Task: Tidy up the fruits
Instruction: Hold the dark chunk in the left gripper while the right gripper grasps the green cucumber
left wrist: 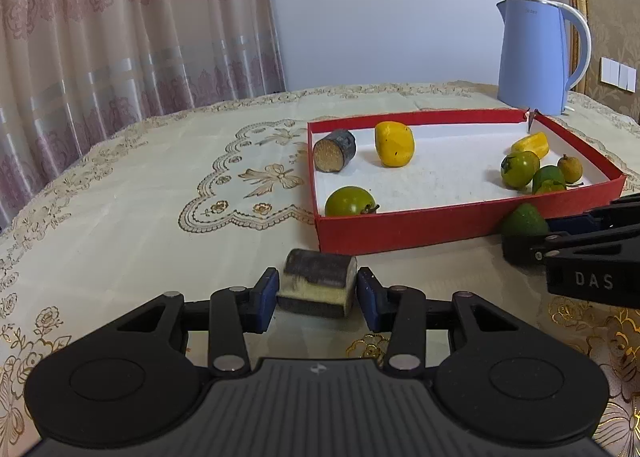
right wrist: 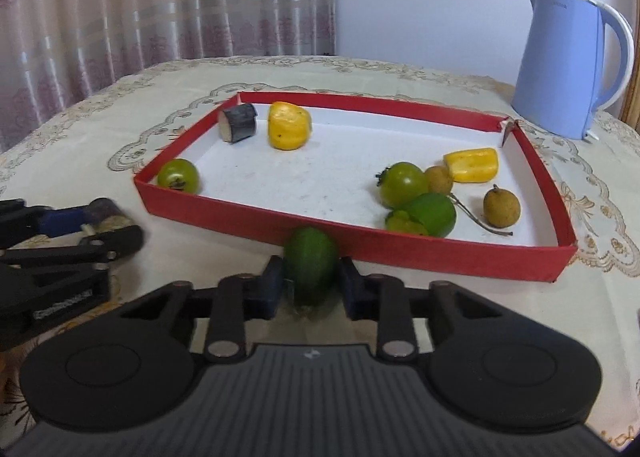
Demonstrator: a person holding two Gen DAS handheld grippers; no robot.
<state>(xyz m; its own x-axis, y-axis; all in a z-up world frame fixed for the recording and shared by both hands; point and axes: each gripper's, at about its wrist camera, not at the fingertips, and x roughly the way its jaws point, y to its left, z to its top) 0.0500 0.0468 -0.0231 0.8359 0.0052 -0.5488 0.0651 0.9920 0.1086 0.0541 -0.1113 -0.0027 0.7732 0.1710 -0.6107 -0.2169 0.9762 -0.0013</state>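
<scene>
My left tongs (left wrist: 317,293): closed most of the way on a dark-skinned cut cane piece (left wrist: 318,283), pads against both its sides, just short of the box's near wall.
My right tongs (right wrist: 309,285): clamped on a green fruit (right wrist: 311,263) that sits against the outside of the box's near wall; it also shows in the left view (left wrist: 525,220).
Still outside: these two pieces, both gripped and, as I judge it, both on their way into the box. I see no other loose fruit on the tabletop (left wrist: 160,185).
Red box (right wrist: 440,251): shallow, white-lined, lying on the embroidered cloth.
Already in, near left corner: one green tomato-like fruit (right wrist: 179,175).
Already in, far left: a second cane piece (right wrist: 239,122) beside a yellow fruit (right wrist: 289,125).
Already in, right side: a green tomato-like fruit (right wrist: 402,183), a green citrus (right wrist: 434,215), two small brown longans (right wrist: 502,207), and a yellow slice (right wrist: 473,164), bunched close.
Progress: mostly done, I'd say; two drops remain, and perhaps grouping like with like.
Far back: a blue kettle (right wrist: 568,69), not part of the job.
</scene>
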